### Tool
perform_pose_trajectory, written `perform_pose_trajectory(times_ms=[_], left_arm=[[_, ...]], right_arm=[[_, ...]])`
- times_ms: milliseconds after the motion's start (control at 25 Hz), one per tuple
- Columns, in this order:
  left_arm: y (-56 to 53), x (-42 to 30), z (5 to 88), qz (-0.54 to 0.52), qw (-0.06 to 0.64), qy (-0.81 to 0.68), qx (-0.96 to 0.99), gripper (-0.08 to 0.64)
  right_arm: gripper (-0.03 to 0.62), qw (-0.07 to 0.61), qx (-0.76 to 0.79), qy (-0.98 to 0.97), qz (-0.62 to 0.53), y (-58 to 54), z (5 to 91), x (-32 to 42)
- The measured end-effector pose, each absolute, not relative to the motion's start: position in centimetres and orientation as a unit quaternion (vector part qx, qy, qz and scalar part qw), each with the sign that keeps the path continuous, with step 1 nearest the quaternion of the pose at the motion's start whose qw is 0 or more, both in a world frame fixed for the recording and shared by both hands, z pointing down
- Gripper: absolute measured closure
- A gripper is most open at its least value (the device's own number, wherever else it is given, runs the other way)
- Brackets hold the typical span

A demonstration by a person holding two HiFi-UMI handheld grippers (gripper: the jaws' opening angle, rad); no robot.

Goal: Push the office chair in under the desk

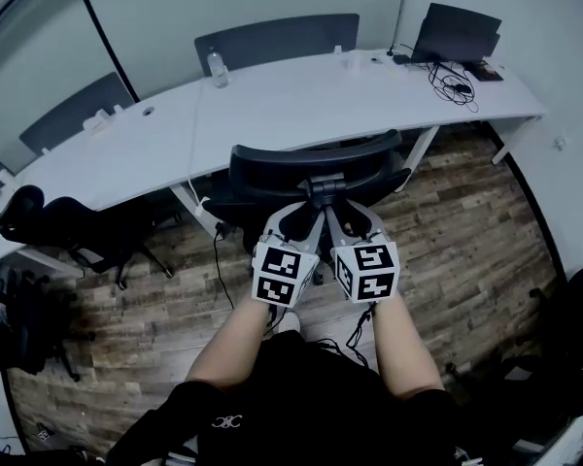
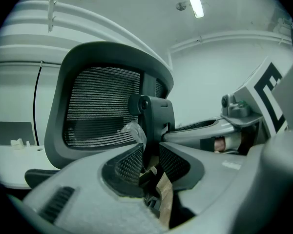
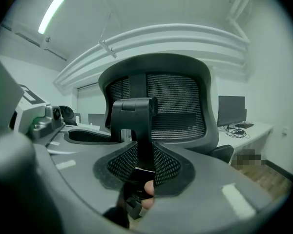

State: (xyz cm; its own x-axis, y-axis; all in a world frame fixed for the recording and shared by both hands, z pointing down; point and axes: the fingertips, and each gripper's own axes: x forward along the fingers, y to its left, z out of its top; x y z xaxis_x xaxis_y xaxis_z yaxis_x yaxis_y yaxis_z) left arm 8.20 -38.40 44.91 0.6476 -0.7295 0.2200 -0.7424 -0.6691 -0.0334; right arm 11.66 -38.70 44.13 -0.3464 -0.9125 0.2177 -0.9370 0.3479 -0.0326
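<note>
Black office chair (image 1: 311, 168) sits at frame centre, its back facing the camera and its seat partly under the white desk (image 1: 272, 105). The left gripper (image 1: 299, 216) and right gripper (image 1: 338, 212) each clamp the chair's back post. Open wood floor (image 1: 466, 231) lies to the right, and another chair (image 1: 68, 226) stands to the left.

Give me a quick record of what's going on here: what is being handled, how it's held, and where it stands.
Setting: office with a long white desk on a wood floor
Thing handled: black office chair
Left gripper: jaws closed on the chair's back post
Right gripper: jaws closed on the same post
Chair position: at the desk's near edge, facing it
On the desk: laptop, water bottle
</note>
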Motion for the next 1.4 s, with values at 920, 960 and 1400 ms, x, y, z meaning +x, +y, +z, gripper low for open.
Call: perform_pose_trajectory(times_ms=[920,960,1400], left_arm=[[-47.8,8.1,44.7,0.112,0.028,-0.406,0.907,0.454],[-48.2,8.1,44.7,0.113,0.028,-0.407,0.906,0.454],[-52.7,7.4,44.6,0.116,0.035,-0.415,0.902,0.453]], right_arm=[[0.491,0.087,0.577,-0.806,0.103,-48.1,44.2,11.7],[0.491,0.088,0.577,-0.805,0.103,-48.5,44.3,11.7],[0.491,0.109,0.578,-0.802,0.11,-53.0,44.3,11.1]])
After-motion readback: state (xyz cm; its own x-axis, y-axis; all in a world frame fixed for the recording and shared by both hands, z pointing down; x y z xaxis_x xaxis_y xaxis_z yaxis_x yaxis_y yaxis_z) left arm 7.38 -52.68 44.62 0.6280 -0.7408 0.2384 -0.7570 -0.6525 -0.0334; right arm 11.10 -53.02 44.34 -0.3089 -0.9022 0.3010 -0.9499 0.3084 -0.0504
